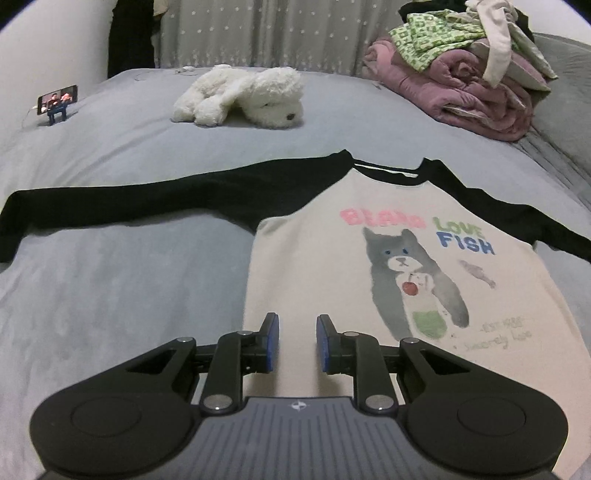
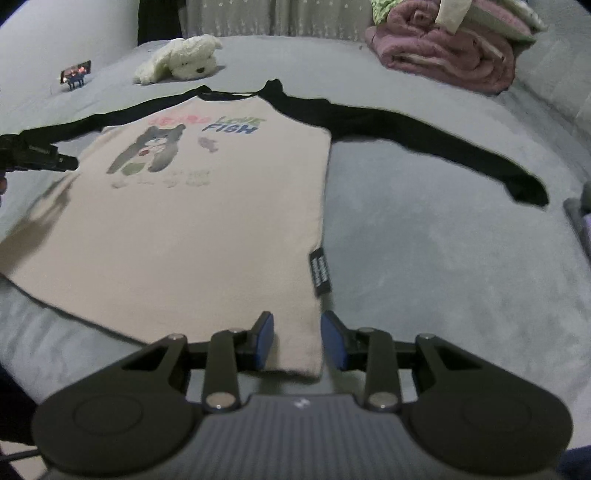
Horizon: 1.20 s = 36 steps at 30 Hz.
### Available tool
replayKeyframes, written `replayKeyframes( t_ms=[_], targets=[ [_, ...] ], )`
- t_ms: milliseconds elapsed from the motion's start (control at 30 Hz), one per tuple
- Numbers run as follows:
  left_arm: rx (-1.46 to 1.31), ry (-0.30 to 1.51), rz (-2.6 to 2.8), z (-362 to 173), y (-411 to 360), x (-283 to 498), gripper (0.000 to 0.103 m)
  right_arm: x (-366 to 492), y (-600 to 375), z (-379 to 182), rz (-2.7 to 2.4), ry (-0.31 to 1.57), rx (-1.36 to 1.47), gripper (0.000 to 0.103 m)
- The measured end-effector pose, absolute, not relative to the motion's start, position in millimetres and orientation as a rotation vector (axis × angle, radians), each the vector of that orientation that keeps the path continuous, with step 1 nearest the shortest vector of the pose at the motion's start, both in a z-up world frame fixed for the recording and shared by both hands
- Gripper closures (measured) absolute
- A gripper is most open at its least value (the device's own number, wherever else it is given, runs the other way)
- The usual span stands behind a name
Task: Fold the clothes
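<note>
- Left wrist view: left tool [image 1: 297,341] sits lowest in frame, jaws apart, nothing between the blue pads [image 1: 272,343]. It hovers over the lower left part of the shirt [image 1: 325,280], just inside the shirt's left side edge.
- Right wrist view: right tool [image 2: 297,339] has jaws apart, nothing gripped. The shirt's [image 2: 207,229] lower right hem corner lies in the gap between the pads [image 2: 264,341]; whether a pad touches the cloth cannot be told.
- A black tag [image 2: 319,271] sticks out from the shirt's right side seam, just beyond the right tool.
- The shirt lies flat, face up, on the grey bed [image 1: 122,280], hem toward the cameras, collar away. Cream body, black sleeves spread out to both sides.
- Its print [image 1: 417,277] shows a grey cat with the words "LOVE FISH".
- In the right wrist view the left tool [image 2: 72,162] appears at the left edge, above the shirt near its left sleeve.
- Beyond the collar lies a white plush dog [image 1: 243,98].
- Far left stands a phone [image 1: 57,99] on a stand, screen lit.
- Far right, a pink blanket [image 1: 469,92] is rolled up with a heap of clothes [image 1: 465,33] on top.
- Behind the bed hangs a patterned curtain [image 1: 266,33].
</note>
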<state>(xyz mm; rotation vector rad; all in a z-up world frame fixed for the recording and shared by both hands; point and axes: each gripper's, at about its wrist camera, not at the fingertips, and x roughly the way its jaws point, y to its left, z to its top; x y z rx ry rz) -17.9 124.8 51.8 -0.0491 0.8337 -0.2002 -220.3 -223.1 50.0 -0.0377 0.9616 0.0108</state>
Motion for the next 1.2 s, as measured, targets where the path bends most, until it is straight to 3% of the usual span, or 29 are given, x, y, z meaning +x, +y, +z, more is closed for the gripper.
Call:
replayKeyframes(
  t_ms=[1200],
  targets=[
    [-0.008,0.833,-0.181,44,118,-29,0.078,-207,-216,33,-0.101,0.887,-0.082,0.066]
  ],
)
